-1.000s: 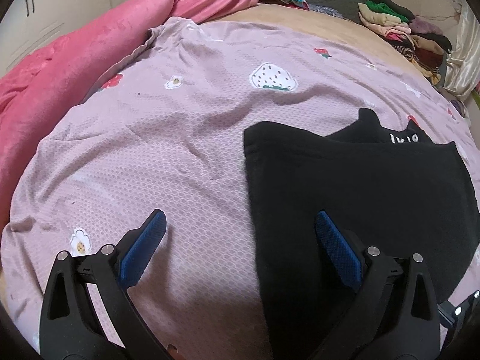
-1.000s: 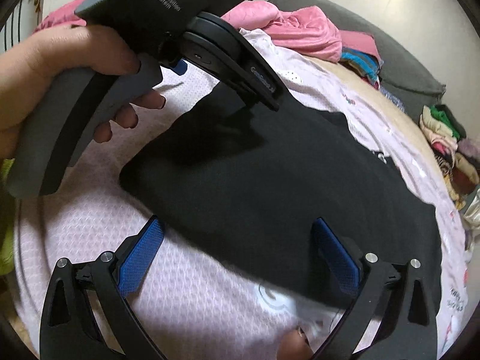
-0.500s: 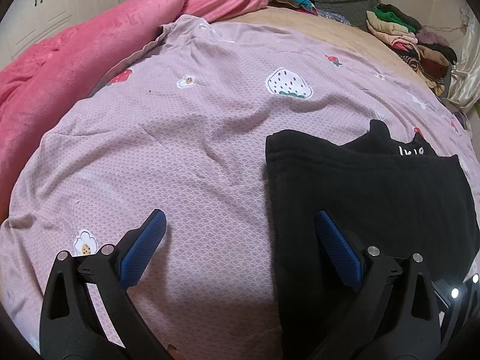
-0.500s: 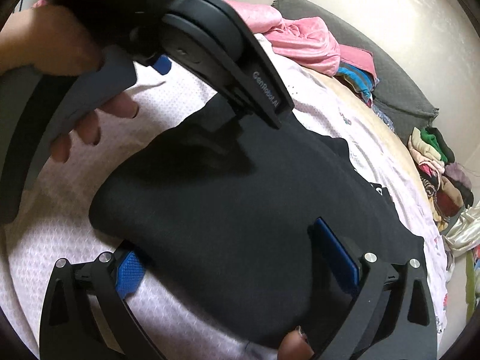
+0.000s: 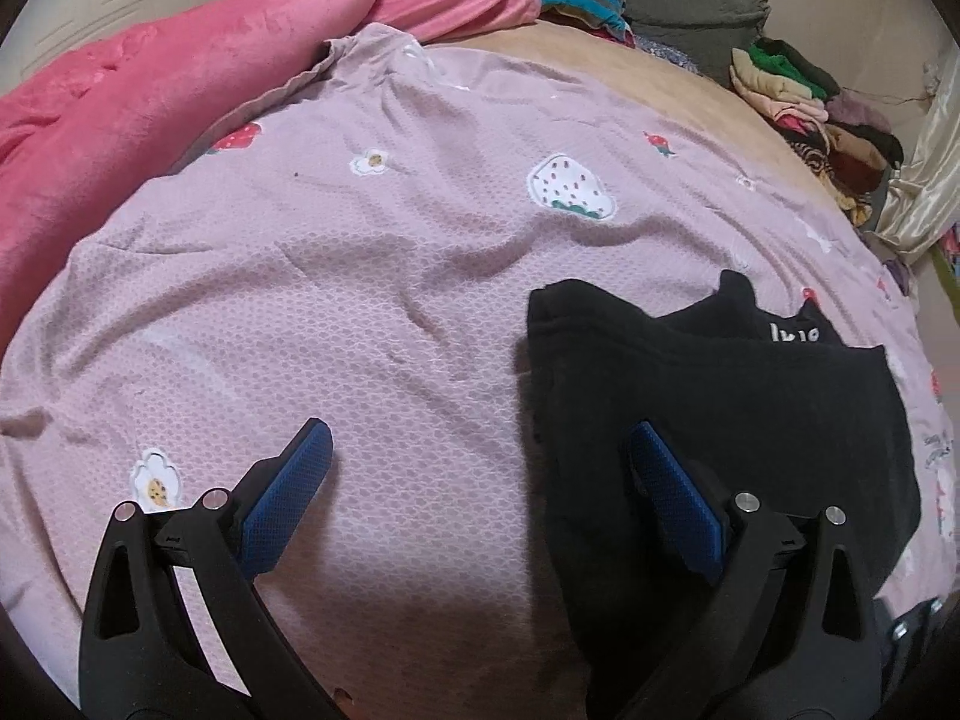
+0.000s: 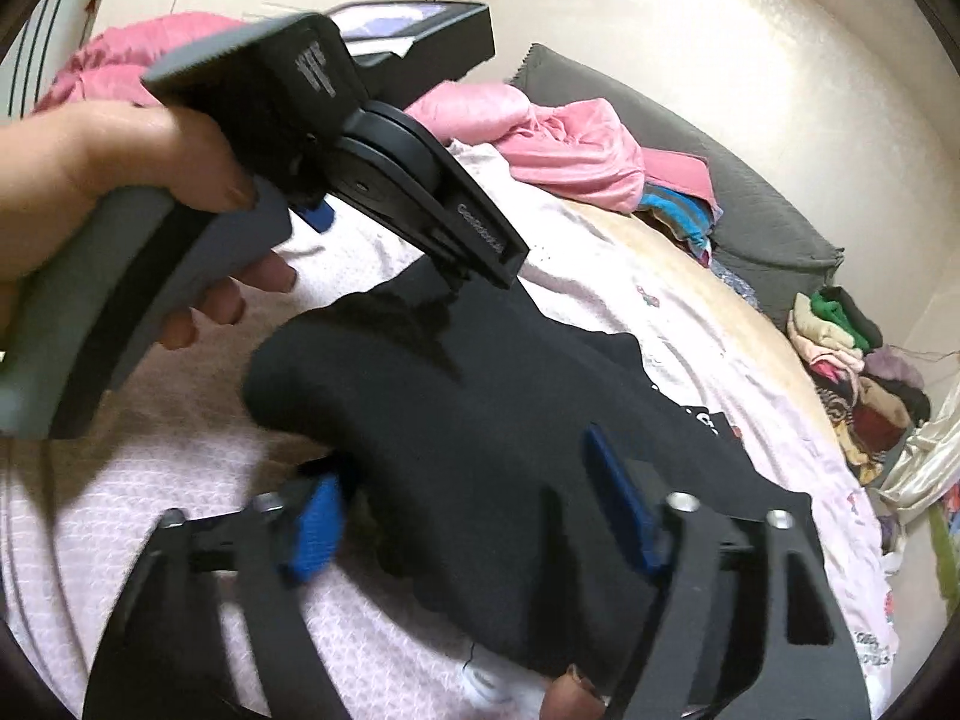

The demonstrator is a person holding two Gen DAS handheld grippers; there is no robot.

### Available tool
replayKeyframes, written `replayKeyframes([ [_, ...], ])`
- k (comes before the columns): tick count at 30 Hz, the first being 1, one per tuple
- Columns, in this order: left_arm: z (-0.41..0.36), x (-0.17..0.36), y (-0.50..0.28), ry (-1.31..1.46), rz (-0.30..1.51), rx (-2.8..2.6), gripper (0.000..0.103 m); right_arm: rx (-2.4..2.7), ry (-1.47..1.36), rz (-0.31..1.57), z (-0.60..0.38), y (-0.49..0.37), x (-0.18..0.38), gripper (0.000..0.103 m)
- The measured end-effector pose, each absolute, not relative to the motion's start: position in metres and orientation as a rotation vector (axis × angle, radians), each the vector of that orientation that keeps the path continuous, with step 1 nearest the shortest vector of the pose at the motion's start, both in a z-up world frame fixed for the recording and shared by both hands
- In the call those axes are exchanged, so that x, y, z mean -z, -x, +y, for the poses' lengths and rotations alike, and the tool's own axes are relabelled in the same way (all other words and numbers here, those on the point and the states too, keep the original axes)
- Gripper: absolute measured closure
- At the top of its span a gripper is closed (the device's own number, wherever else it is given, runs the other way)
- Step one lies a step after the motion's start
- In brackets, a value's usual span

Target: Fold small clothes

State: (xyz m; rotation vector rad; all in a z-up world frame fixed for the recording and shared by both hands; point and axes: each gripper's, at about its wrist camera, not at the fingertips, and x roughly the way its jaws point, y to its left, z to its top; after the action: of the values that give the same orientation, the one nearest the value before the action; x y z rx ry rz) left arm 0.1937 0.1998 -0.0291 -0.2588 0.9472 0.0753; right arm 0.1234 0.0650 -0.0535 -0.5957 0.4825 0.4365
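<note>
A black garment [image 5: 720,408] with white lettering near its far edge lies on the lilac bedsheet [image 5: 360,276]. It also shows in the right wrist view [image 6: 510,432], where its near edge bulges up between the fingers. My left gripper [image 5: 474,480] is open and empty, its right finger over the garment's left edge. My right gripper [image 6: 462,510] is open, with the garment's near edge between its blue pads and its left pad [image 6: 315,525] partly behind the cloth. The hand-held left gripper [image 6: 288,138] shows above the garment.
A pink blanket [image 5: 150,78] lies bunched along the left and back of the bed. Folded clothes [image 5: 804,102] are stacked at the far right, also seen in the right wrist view [image 6: 852,354]. A grey cushion [image 6: 750,192] lies at the head.
My right gripper has moved forward onto the garment's near edge, and the cloth there has bunched up. My left gripper has drawn back and left, so the garment sits further right in its view.
</note>
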Motion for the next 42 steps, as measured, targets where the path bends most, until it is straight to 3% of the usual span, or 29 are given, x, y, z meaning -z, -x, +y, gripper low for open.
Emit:
replayKeyframes([
  [2,0.198,0.03,-0.194,0.271,0.953,-0.061,0.01,-0.471,0.596,0.484,0.066,-0.121,0.053,0.073],
  [4,0.195,0.031,-0.195,0.267,0.96,-0.055,0.01,-0.497,0.599,0.478,0.067,-0.116,0.053,0.088],
  [10,0.188,0.034,-0.196,0.272,0.973,-0.029,0.01,-0.504,0.557,0.488,0.064,-0.113,0.047,0.094],
  [25,0.17,0.039,-0.2,0.312,0.982,0.056,0.011,-0.514,0.487,0.468,0.046,-0.099,0.034,0.096],
  [30,0.161,0.039,-0.199,0.341,0.981,0.116,0.051,-0.508,0.48,0.47,0.043,-0.098,0.034,0.096],
  [33,0.157,0.04,-0.199,0.358,0.981,0.153,0.067,-0.51,0.466,0.48,0.043,-0.098,0.033,0.096],
  [38,0.156,0.038,-0.197,0.376,0.964,0.178,0.081,-0.508,0.475,0.48,0.044,-0.094,0.035,0.096],
  [42,0.15,0.029,-0.192,0.335,0.935,0.175,0.085,-0.503,0.466,0.47,0.041,-0.092,0.032,0.096],
])
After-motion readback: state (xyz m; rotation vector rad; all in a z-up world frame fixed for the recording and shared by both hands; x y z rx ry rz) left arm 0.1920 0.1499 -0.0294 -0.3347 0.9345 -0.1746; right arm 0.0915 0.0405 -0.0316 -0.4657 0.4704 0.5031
